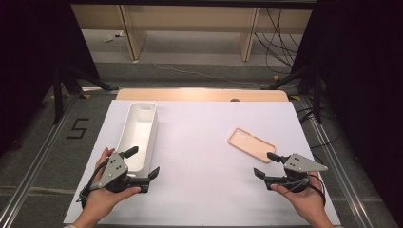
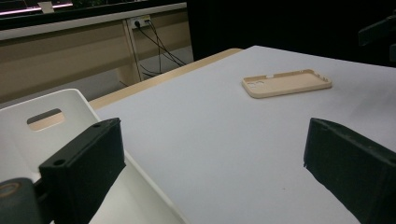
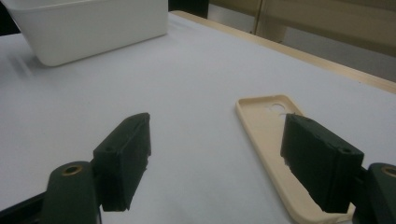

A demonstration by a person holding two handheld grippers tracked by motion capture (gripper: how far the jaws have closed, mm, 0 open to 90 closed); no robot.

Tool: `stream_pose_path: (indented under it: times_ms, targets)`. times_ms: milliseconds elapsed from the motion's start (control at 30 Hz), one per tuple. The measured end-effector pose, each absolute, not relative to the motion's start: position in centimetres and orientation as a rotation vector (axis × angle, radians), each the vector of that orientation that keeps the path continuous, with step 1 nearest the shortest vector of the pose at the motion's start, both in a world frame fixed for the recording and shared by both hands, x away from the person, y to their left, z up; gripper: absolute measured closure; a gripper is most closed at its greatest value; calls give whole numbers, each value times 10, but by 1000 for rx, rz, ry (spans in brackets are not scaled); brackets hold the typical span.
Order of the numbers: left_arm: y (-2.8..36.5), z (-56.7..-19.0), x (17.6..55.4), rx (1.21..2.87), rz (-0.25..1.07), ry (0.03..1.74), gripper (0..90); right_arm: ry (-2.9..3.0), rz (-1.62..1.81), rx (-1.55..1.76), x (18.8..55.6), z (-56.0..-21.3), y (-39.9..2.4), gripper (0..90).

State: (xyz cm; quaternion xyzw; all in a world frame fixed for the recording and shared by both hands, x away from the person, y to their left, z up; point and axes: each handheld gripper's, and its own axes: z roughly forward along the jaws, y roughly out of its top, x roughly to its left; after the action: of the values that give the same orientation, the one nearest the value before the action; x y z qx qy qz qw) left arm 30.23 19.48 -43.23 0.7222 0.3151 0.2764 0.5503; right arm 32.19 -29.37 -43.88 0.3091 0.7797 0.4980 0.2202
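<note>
One long white plastic bin (image 1: pixel 137 134) at 10 o'clock, nothing inside | one beige rubbery phone case (image 1: pixel 251 144) at 2 o'clock | left gripper (image 1: pixel 143 163), right gripper (image 1: pixel 266 164): jaws wide, holding nothing

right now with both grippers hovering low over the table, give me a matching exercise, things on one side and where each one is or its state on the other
Things:
1. white bin
2. phone case
3. left gripper
4. right gripper

Places or states:
A. open, one jaw over the phone case's near end
B. lying flat on the right half of the table, hollow side up
C. open, one jaw over the bin's near end
D. standing on the left half of the table, long side running away from the person

Pairs: 1-D, 2-B, 3-C, 4-A
</note>
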Motion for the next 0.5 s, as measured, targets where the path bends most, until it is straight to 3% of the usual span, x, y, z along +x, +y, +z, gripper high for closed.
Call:
stream_pose_path:
  times_ms: [367,500]
  targets:
    - [195,-432,302,1709,647,748,51,2162,1368,857,323,-439,-294,286]
    - [195,-432,301,1707,649,745,54,2135,1335,860,328,-436,-298,358]
